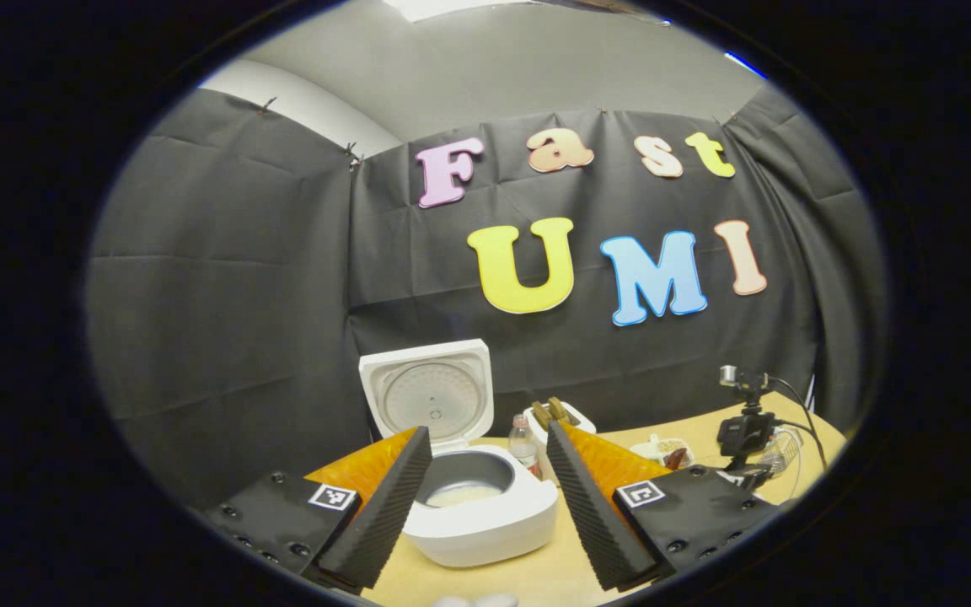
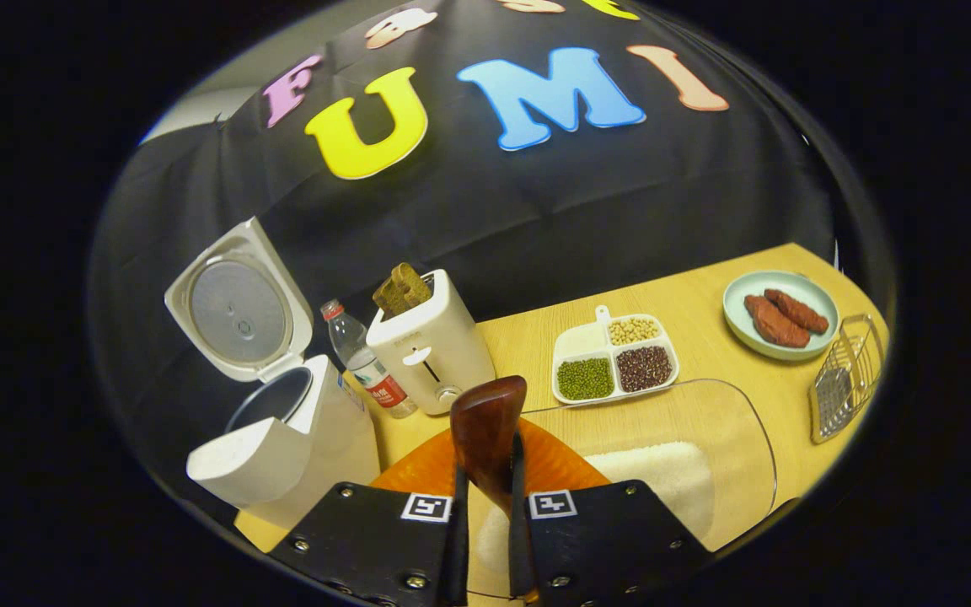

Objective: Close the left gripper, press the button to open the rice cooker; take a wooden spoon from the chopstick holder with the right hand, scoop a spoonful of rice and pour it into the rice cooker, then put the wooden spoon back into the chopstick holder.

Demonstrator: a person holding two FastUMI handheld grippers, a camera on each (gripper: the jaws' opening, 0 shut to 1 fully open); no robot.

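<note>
A: In the left gripper view we see our left gripper (image 1: pixel 485 489) with its fingers spread wide and nothing between them. It hangs above the table (image 1: pixel 536 573), and past the gap sits the rice cooker (image 1: pixel 481 514), lid (image 1: pixel 428 392) swung up and standing upright, with a pale layer in the bottom of its inner pot.

B: And in the right gripper view our right gripper (image 2: pixel 485 523) has its fingers drawn close together on the wooden spoon (image 2: pixel 487 430). The handle is pinched between them and the dark bowl of the spoon stands up ahead of the fingers.

A: Where is the rice?

B: Just under and to the right of the spoon, in a clear container (image 2: pixel 688 455) holding a white heap. We cannot tell whether the spoon carries any grains.

A: And the cooker from that side?

B: At the left, open, beside a water bottle (image 2: pixel 363 358) and a toaster (image 2: pixel 431 346) with bread in it. Farther right on the table lie a divided tray of beans (image 2: pixel 616 362), a plate (image 2: pixel 780 316) with reddish pieces, and a wire basket (image 2: pixel 848 375)
</note>
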